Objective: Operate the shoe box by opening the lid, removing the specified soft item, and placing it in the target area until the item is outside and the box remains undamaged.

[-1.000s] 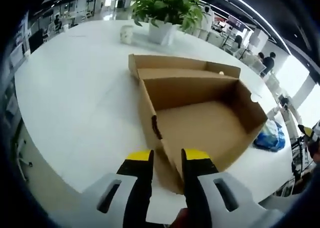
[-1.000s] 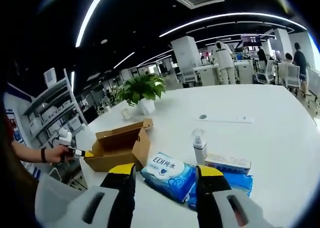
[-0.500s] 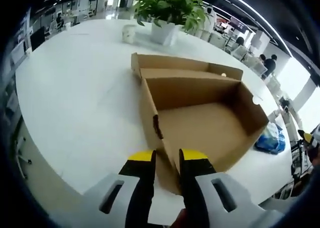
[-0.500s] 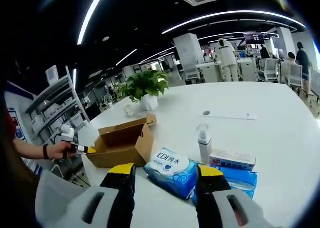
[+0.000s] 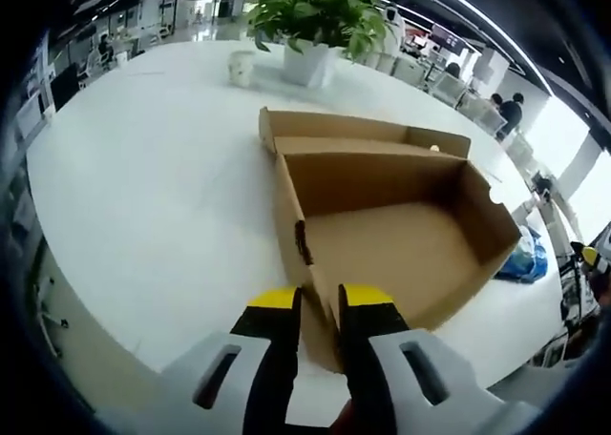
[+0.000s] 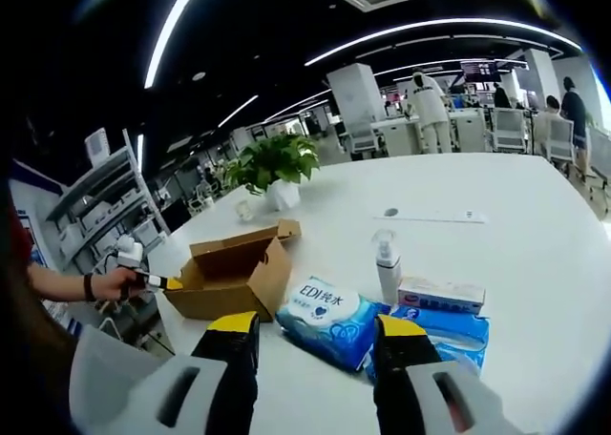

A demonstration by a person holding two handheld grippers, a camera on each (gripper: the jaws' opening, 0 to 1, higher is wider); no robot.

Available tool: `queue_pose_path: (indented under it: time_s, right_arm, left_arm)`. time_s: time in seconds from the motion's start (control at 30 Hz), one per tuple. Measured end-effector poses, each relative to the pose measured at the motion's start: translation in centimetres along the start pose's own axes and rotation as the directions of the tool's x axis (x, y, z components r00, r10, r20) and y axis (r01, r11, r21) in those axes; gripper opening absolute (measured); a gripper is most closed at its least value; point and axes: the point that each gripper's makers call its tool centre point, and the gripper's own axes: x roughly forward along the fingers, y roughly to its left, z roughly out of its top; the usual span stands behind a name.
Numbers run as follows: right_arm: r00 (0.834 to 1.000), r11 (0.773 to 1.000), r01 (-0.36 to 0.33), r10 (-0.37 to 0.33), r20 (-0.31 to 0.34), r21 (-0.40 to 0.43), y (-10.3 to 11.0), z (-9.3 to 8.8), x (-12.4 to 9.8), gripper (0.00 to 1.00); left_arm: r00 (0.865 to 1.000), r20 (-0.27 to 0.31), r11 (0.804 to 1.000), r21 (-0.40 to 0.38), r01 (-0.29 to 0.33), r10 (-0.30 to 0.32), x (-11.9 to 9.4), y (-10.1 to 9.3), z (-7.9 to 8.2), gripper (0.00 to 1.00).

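Two grippers, one open shoe box [image 5: 391,230]: you keep your left gripper [image 5: 320,306] clamped on the box's near wall, its yellow-tipped jaws closer together than a second ago and pinching the cardboard edge between them. Inside, the box shows a bare brown floor, its lid [image 5: 358,130] folded back flat on the white table [image 5: 143,187] toward the potted plant [image 5: 310,20]. From the right gripper view, your right gripper [image 6: 315,335] hangs with jaws spread and nothing between them, drawn slightly back from the blue wipes pack [image 6: 329,321], which rests on the table just beside the box. A pump bottle [image 6: 387,263] and a flat carton [image 6: 444,295] stand near it. Judging by this, the soft item is already out and the box looks undamaged; only your release remains.
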Motion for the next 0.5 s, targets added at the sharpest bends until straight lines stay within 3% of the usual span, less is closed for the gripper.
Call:
queue_pose_path:
  time_s: [0.5]
  right_arm:
    - [1.0,1.0,0.011,-0.011,0.001,0.005,0.2,-0.52,-0.89,0.45]
  left_arm:
    - [0.998,-0.038,0.99,0.127,0.054,-0.05,0.05,0.86,0.63,0.13]
